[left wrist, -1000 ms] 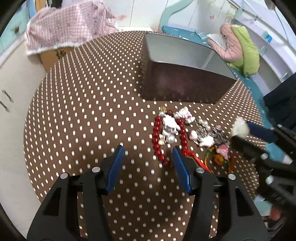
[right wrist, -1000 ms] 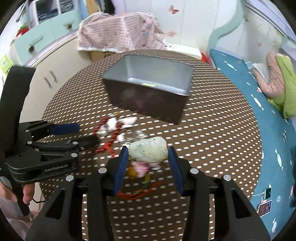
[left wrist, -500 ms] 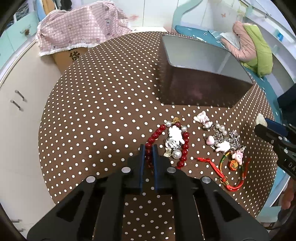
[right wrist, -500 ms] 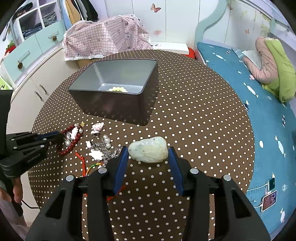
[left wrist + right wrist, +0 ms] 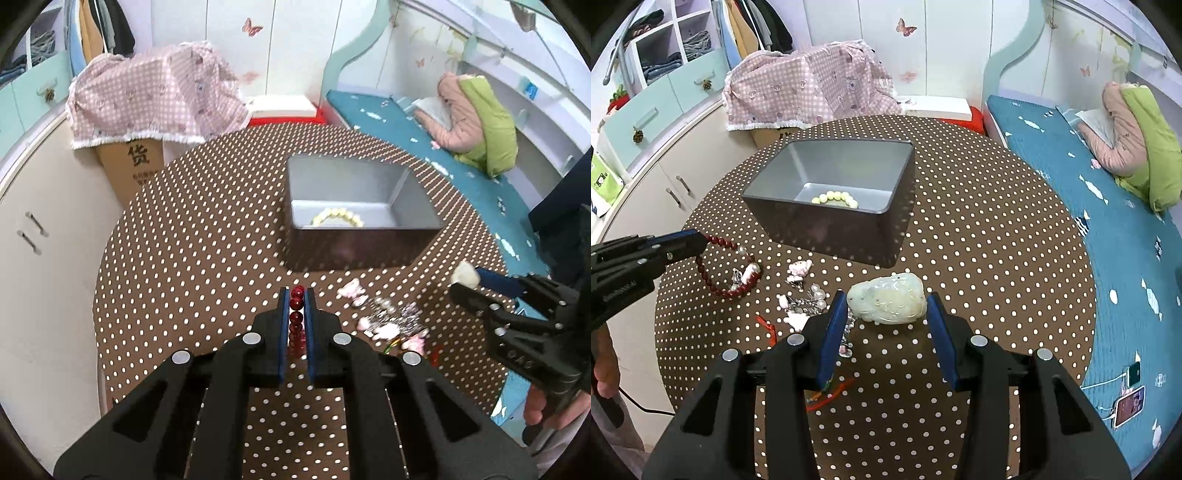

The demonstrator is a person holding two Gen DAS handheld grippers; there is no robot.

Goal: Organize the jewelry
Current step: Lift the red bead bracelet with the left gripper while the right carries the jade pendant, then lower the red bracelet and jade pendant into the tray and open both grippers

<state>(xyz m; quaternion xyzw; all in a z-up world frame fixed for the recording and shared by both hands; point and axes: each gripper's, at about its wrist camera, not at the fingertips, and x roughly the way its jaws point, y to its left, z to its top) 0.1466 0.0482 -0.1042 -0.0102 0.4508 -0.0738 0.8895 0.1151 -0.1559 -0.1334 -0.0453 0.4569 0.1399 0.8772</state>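
Bedroom setting: round tabletop (image 5: 997, 229) under a brown cloth with white polka dots, teal-covered bed (image 5: 1108, 229) along its right side, white cabinets on the left.

Red bead bracelet (image 5: 728, 273) is lifted off the tabletop. Left tool (image 5: 296, 295) has its blue pads pressed together on one section of beads; in the right wrist view the rest of the loop hangs down from the tips with white charms dangling at the low end. It sits in front of and left of the near wall of the dark grey rectangular metal box (image 5: 831, 225).

Right tool (image 5: 886, 306) pinches a pale green carved jade pendant (image 5: 888, 299) between its blue pads, jaws partly spread to the stone's width. Pendant is held above the cloth, in front of the box. Cannot tell its height off the surface.

Box is open-topped and holds a cream-yellow bead bracelet (image 5: 337, 217) on its floor near the front wall.

On the cloth between the two tools: a loose heap of pink and white charms with silver chain and pearls (image 5: 801, 299), plus a red cord bracelet (image 5: 827, 395) partly hidden under the right tool.

Behind the tabletop: pink checked cloth (image 5: 155, 99) draped over a cardboard carton (image 5: 135, 166). Pink and green jacket (image 5: 1134, 136) lies on the bed.
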